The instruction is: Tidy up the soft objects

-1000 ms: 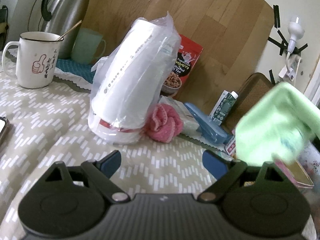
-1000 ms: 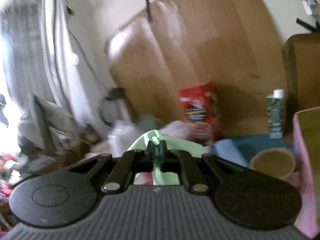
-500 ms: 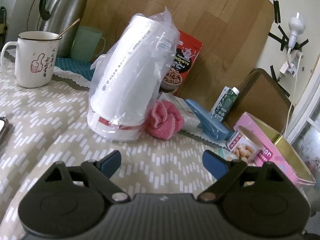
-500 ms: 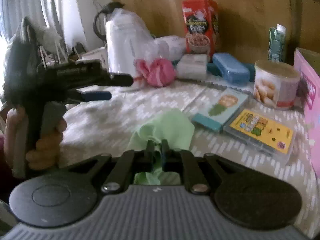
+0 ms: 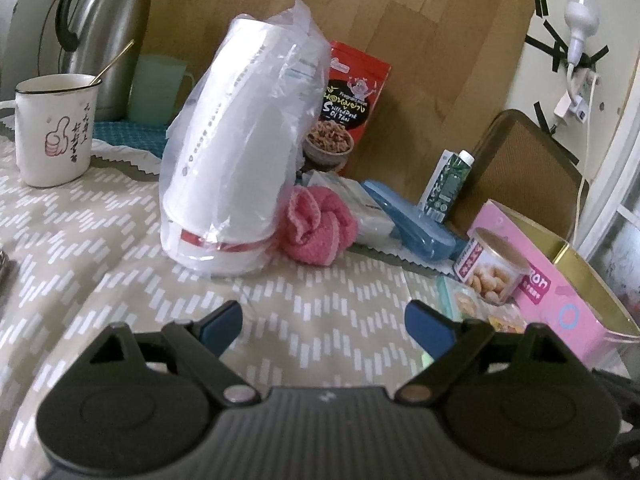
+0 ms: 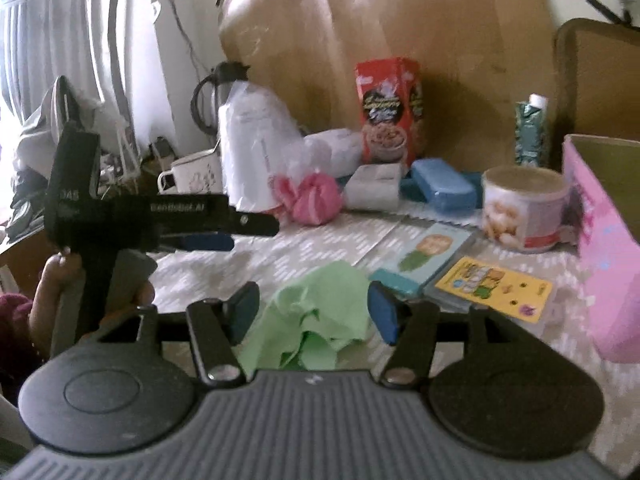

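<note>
Green cloth is lying crumpled on the patterned tabletop directly between the spreading fingers of the right gripper, whose jaws are opening and no longer pinching it. Pink knitted bundle is sitting farther back, touching the bagged white kettle, straight ahead of the left gripper, which is hanging wide open and empty and looks the nearer one for it. Bare cloth-covered tabletop is leaving free room in front, while card packs, a snack can and a pink box are crowding the right edge.
</note>
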Motion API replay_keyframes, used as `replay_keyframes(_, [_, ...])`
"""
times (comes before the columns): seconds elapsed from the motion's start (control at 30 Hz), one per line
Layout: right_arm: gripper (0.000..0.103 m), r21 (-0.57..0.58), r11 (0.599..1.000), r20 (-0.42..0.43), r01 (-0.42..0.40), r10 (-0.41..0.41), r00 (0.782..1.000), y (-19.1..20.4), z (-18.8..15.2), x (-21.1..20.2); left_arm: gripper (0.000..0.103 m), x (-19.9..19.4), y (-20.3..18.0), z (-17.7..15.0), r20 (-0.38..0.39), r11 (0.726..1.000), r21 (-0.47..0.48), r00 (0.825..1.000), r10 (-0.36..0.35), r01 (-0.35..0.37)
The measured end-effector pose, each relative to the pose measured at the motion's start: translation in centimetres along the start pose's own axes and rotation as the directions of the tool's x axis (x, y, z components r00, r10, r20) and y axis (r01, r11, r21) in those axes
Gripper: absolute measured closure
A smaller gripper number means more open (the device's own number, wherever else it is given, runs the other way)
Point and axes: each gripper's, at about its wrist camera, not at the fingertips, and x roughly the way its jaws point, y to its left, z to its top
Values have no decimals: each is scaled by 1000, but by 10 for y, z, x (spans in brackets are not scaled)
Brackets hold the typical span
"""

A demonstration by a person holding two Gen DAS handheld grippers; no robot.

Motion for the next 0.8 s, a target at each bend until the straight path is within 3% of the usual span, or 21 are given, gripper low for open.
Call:
replay_keyframes(0.5, [39, 66, 998, -15, 6, -5, 1000, -15, -14, -8, 12, 7, -5, 1, -30, 999, 40, 999, 33, -32])
replay_keyframes(0.8, [39, 46, 999, -6, -3, 3, 1000, -12, -17, -10, 8, 6, -8, 0, -28, 998, 59, 999, 25, -24])
